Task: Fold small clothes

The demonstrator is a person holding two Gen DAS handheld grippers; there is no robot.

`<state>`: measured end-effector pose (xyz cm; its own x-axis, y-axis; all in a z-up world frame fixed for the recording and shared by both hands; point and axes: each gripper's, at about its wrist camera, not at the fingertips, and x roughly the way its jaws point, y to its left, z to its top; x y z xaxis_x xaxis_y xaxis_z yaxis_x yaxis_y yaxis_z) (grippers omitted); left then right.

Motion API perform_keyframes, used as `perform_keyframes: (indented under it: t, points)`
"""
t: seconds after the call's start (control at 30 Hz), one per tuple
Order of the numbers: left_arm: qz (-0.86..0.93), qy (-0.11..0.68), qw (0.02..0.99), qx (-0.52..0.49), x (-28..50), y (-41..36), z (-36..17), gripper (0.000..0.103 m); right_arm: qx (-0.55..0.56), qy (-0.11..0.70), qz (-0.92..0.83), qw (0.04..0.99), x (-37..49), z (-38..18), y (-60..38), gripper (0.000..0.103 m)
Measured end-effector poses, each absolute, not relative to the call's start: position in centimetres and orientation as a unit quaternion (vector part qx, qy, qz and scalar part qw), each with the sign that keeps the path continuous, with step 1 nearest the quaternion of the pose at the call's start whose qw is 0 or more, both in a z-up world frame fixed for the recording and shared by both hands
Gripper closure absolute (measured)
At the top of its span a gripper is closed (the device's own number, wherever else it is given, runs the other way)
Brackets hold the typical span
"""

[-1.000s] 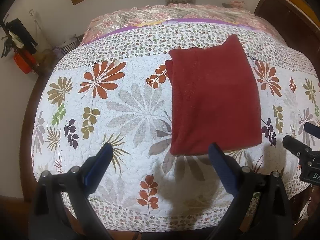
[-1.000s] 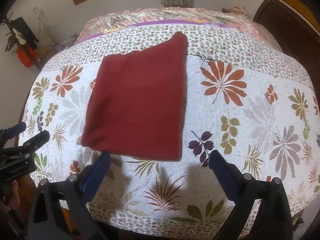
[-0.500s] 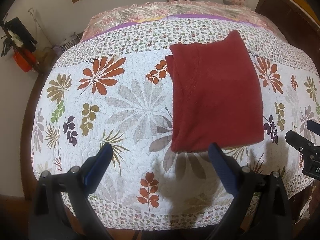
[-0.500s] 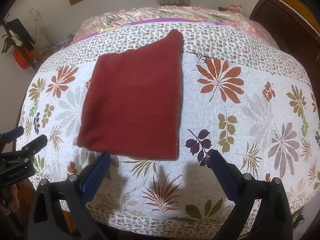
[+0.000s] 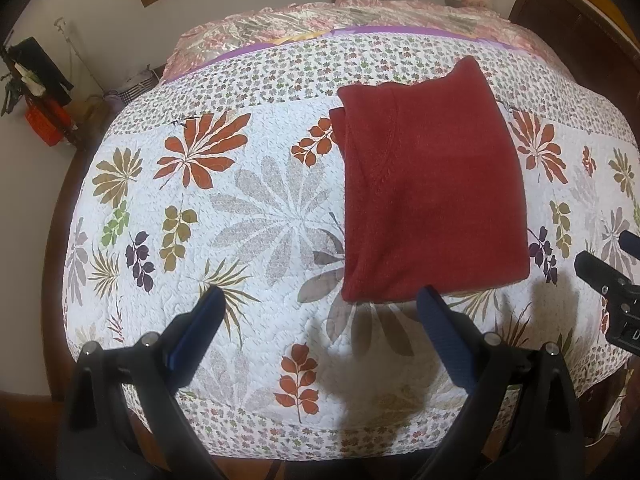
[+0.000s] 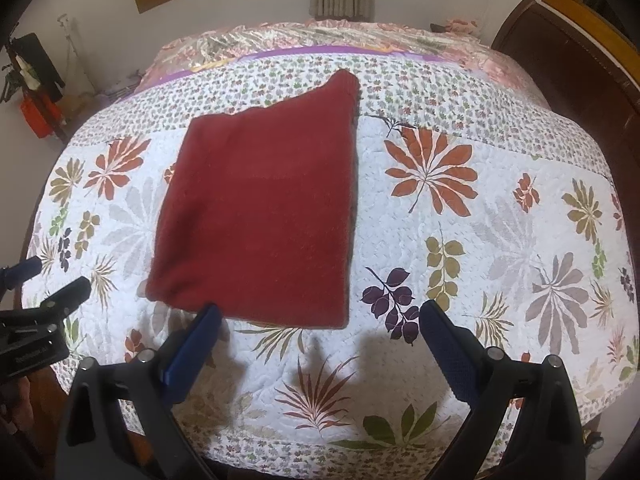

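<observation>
Fingers of both the left gripper [image 5: 318,294] and the right gripper [image 6: 318,312] stand wide and empty above the bed [image 5: 256,208]; the folded red garment [image 6: 260,216] lies flat at twelve o'clock, apparently finished, so neither needs a grip.

No text can be read; the small print on each gripper's black body is too blurred.
</observation>
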<state>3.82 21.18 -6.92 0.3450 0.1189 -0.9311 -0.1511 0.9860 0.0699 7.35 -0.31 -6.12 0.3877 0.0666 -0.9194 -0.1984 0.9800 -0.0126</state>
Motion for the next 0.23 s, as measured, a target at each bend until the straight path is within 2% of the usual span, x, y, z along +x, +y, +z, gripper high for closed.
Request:
perform_keyframes:
  t: [0.23]
  points:
    - [0.082,0.569,0.818,-0.013,3.82,21.23,-7.09,0.007,-0.057,0.548,0.074,0.831,7.29,-6.05,-0.54,0.004]
